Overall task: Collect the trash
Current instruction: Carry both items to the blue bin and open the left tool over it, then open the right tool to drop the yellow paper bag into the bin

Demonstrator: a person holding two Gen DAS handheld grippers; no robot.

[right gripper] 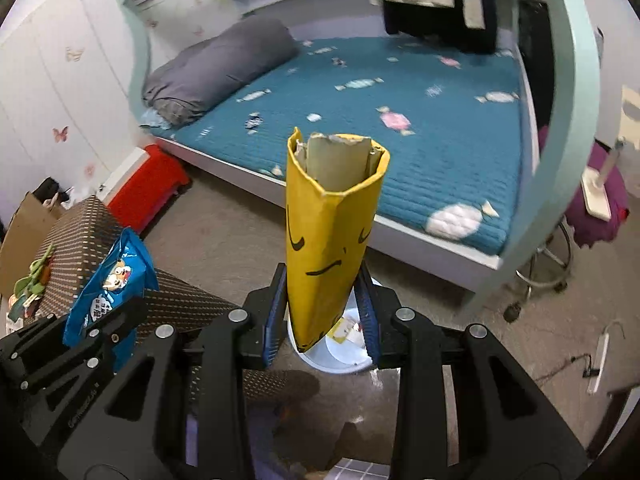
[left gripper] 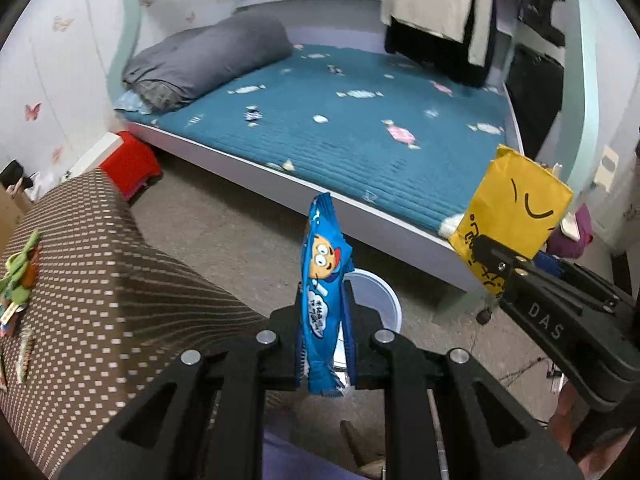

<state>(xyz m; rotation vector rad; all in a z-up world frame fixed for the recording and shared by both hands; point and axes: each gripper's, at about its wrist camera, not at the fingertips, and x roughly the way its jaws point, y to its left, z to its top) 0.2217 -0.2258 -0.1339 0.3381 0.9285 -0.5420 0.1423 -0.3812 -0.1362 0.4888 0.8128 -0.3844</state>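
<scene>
One torn bag mouth point(right gripper: 338, 156), right-wrist only

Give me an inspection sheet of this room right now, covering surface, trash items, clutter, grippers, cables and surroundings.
Surface: bare grey floor; white bin stands on it below both grippers.
Job's things: blue snack wrapper and yellow paper bag, both held upright.
Clutter: green and orange bits on the brown dotted stool; red box by the bed.
Grippers: left gripper shut on the wrapper; right gripper shut on the bag.
Cables: white power strip and lead on the floor.
Surroundings: bed with teal candy-print cover, grey pillow, hanging clothes.
</scene>
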